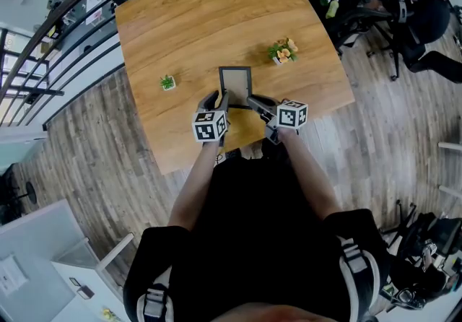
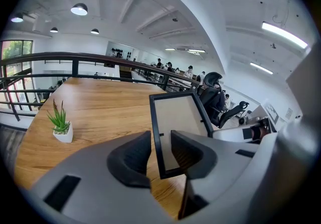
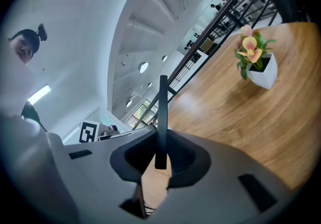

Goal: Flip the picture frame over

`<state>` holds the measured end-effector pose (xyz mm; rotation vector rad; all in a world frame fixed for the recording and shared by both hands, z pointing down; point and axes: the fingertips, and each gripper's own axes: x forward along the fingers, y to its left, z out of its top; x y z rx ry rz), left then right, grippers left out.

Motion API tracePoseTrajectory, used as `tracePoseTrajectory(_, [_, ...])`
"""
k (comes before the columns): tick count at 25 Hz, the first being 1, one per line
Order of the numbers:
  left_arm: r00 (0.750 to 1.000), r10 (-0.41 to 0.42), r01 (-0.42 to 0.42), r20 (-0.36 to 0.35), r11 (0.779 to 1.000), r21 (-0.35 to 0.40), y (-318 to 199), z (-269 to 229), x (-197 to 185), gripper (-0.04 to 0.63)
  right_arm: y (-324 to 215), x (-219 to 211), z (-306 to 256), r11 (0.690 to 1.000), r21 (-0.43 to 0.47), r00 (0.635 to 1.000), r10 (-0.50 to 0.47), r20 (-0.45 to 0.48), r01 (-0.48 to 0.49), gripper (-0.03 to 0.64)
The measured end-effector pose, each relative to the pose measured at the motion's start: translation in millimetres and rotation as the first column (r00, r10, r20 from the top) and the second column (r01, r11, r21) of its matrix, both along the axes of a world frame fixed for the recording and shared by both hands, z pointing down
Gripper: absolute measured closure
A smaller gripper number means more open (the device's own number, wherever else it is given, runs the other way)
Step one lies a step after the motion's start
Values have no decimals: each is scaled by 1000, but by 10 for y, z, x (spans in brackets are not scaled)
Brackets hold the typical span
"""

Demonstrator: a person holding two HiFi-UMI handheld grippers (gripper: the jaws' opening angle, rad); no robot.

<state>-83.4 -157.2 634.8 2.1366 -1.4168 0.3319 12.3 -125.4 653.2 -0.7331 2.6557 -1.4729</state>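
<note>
The black-edged rectangular picture frame (image 1: 235, 86) with a beige panel sits directly ahead of both claws, over the near part of the light brown wooden table (image 1: 202, 17). You hold it from its near end, with one claw at each lower corner.

Right claw (image 1: 254, 102): its jaws are pressed onto the frame's side rail. In the right gripper view the frame (image 3: 163, 112) shows edge-on, rising straight out from between the two dark pads of your right claw (image 3: 160, 155).

Left claw (image 1: 216, 102): its jaws stand apart. In the left gripper view the frame's left rail (image 2: 155, 132) runs through the gap of your left claw (image 2: 160, 152). Clear space shows between the rail and the left pad. The beige panel faces this camera and tilts away from it.

No view shows whether the frame's lower edge rests on the wood.

Other items:
- A small spiky green plant in a white pot (image 1: 167, 83) stands on the table, left of your left claw and a little beyond it (image 2: 61, 125).
- A white pot of orange and yellow flowers (image 1: 282, 51) stands beyond your right claw and to its right (image 3: 256, 62), well apart from the frame.
</note>
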Motion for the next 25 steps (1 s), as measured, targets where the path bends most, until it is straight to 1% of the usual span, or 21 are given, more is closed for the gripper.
tracePoseTrajectory(5, [1000,9,-8,-8,1000,21,-10,-122,60,455,6,-14,-22,1000,15,1000,14,-20,-13,548])
tracePoseTrajectory(12, [998,32,-29,-49,998,50,-54,-293,211,446,-14,-121,-38,992,124,989,13,-147,5,548])
tracePoseTrajectory(16, [996,53,-48,-77,997,63,-78,-380,331,443,0,-127,-34,986,166,981,18,-192,15,548])
tracePoseTrajectory(21, [990,93,-86,-102,994,71,-72,-457,508,436,39,-117,-8,982,189,973,16,-231,28,548])
tracePoseTrajectory(25, [987,113,-106,-111,992,60,-64,-449,608,428,51,-103,4,984,178,975,23,-221,17,548])
